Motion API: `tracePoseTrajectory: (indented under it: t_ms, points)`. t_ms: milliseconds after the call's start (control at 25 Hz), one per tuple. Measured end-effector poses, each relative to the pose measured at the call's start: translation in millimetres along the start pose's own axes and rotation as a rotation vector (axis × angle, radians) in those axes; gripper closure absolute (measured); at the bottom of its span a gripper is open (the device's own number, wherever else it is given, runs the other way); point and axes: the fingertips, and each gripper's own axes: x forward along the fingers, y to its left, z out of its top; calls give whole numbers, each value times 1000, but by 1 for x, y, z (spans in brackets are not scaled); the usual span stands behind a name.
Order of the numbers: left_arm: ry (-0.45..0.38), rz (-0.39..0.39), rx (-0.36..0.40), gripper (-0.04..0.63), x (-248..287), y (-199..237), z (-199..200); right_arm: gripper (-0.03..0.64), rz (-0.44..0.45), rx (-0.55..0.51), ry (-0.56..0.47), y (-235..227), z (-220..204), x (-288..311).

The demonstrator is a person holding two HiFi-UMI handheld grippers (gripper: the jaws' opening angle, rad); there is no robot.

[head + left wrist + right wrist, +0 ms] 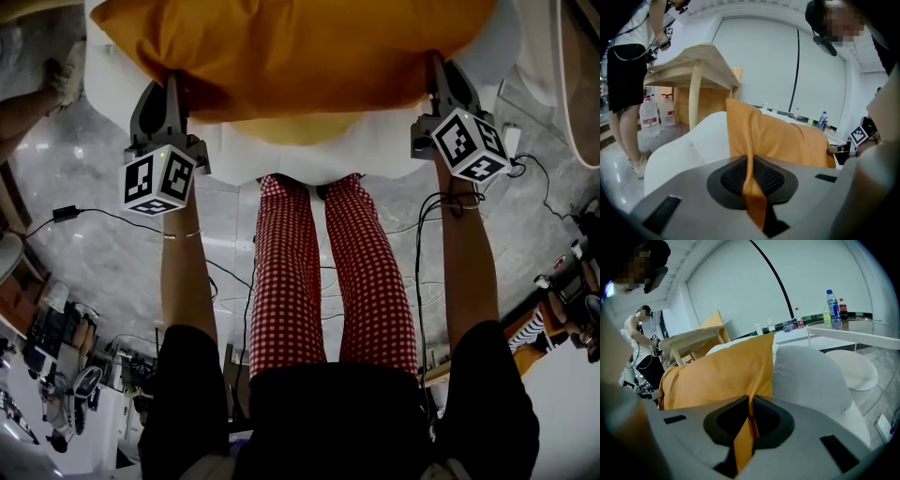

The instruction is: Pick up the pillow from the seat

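Both grippers: I have the left gripper [172,89] and the right gripper [439,75] on the near edge of the orange pillow [300,47], one at each end.
Left fingers: pressed almost together, pinching a thin fold of the pillow's cloth between the ribbed pads, as the left gripper view shows.
Right fingers: the same in the right gripper view, closed on a flap of orange cloth at the other corner.
Pillow: it lies across the white seat [375,155], spanning from one gripper to the other. From the head view I cannot tell whether its underside is clear of the cushion (its own bulk hides the contact).
Step in hand: I judge the grasp made on both sides and the lift about to begin.
Next move: raise both grippers together and level, drawing the pillow up and toward me. Only cloth is held, so the pinch must be firm and the rise even, or one corner may slip out.
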Motion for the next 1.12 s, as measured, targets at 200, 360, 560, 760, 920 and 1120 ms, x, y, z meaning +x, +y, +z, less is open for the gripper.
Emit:
tracePoseTrajectory:
  t_ms: [200, 360, 560, 760, 920, 1120]
  points:
    - [17, -7, -5, 552, -1, 0, -4, 572, -15, -2, -20, 3, 7, -5]
    - [28, -11, -26, 552, -1, 0, -11, 575, -28, -9, -25, 3, 10, -7]
    - [27, -22, -48, 554, -3, 0, -10, 578, -39, -18, -35, 6, 16, -12]
    - [22, -42, -53, 554, -14, -7, -1, 580, -53, -8, -59, 9, 25, -29]
    - [21, -49, -48, 554, -27, -12, 7, 580, -56, -11, -70, 14, 31, -44]
    - [19, -45, -56, 554, -39, -7, 14, 580, -45, -23, -79, 27, 40, -54]
